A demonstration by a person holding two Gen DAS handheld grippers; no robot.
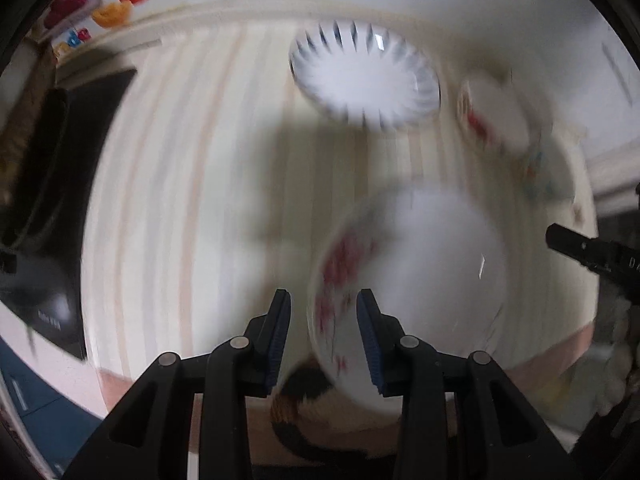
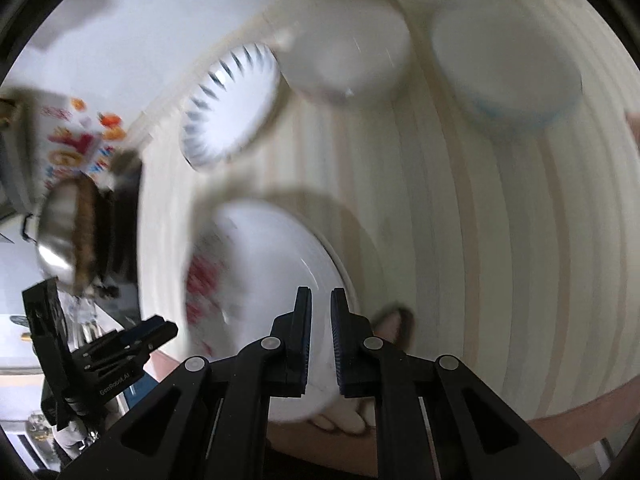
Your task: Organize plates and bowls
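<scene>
A white bowl with red flowers (image 1: 416,264) hangs tilted above the striped table (image 1: 192,184), blurred by motion. My left gripper (image 1: 324,316) is shut on its near rim, one pad inside and one outside. In the right wrist view the same bowl (image 2: 260,272) fills the lower left, with the left gripper (image 2: 170,328) at its left edge. My right gripper (image 2: 322,316) is almost shut, a narrow slit between the pads, with the bowl showing behind them. From the left wrist view the right gripper (image 1: 554,236) stands apart from the bowl's right side.
A plate with blue radial strokes (image 1: 364,80) lies at the far side of the table. A red-patterned bowl (image 1: 496,116) sits to its right. A plain white bowl (image 2: 344,56) and a blue-rimmed bowl (image 2: 508,76) stand beyond. A black cooktop (image 1: 60,184) is left; something furry (image 1: 304,404) is below the edge.
</scene>
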